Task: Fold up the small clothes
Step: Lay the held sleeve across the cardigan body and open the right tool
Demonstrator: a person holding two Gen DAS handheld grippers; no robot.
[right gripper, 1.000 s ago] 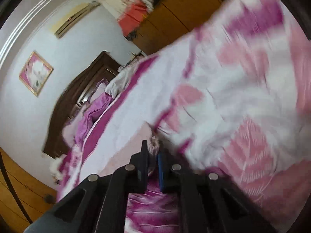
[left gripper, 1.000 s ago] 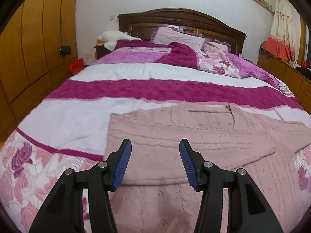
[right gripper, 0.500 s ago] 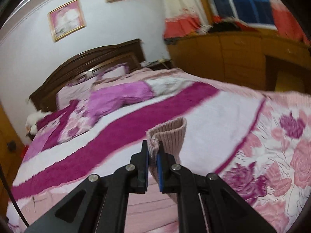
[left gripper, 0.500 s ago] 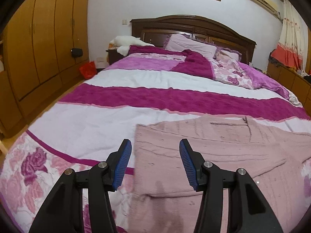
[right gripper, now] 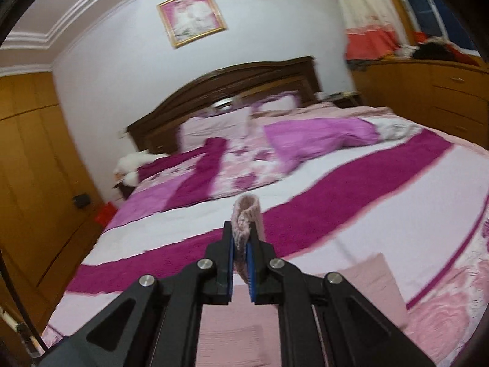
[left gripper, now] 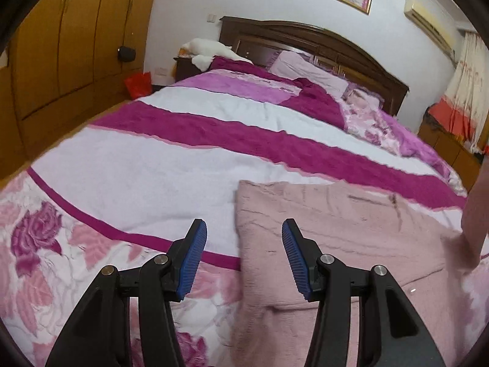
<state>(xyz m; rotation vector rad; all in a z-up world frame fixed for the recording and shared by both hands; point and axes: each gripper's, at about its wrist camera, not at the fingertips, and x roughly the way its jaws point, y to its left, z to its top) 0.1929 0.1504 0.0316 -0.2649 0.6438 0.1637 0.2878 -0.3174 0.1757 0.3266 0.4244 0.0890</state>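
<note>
While the pink knit sweater (left gripper: 336, 244) lies spread flat on the bed (left gripper: 189, 140), the left gripper (left gripper: 244, 244) hovers over its left edge, jaws wide apart and holding nothing. That edge falls between the two blue pads (left gripper: 192, 257). The sweater rests across the white and magenta stripes of the bedspread, with rose-printed fabric just beside it on the near side.

Right gripper (right gripper: 241, 244): jaws clamped tight on the sleeve cuff (right gripper: 247, 214), a ribbed pink tube that sticks up past the fingertips, lifted above the bed. Below it, more of the sweater lies on the bedspread (folded or merely bunched, cannot tell).

Background: dark wooden headboard (left gripper: 314, 42), pillows (left gripper: 308, 70), framed picture (right gripper: 192, 15) on the wall, wardrobe (left gripper: 61, 46) along the left side.
</note>
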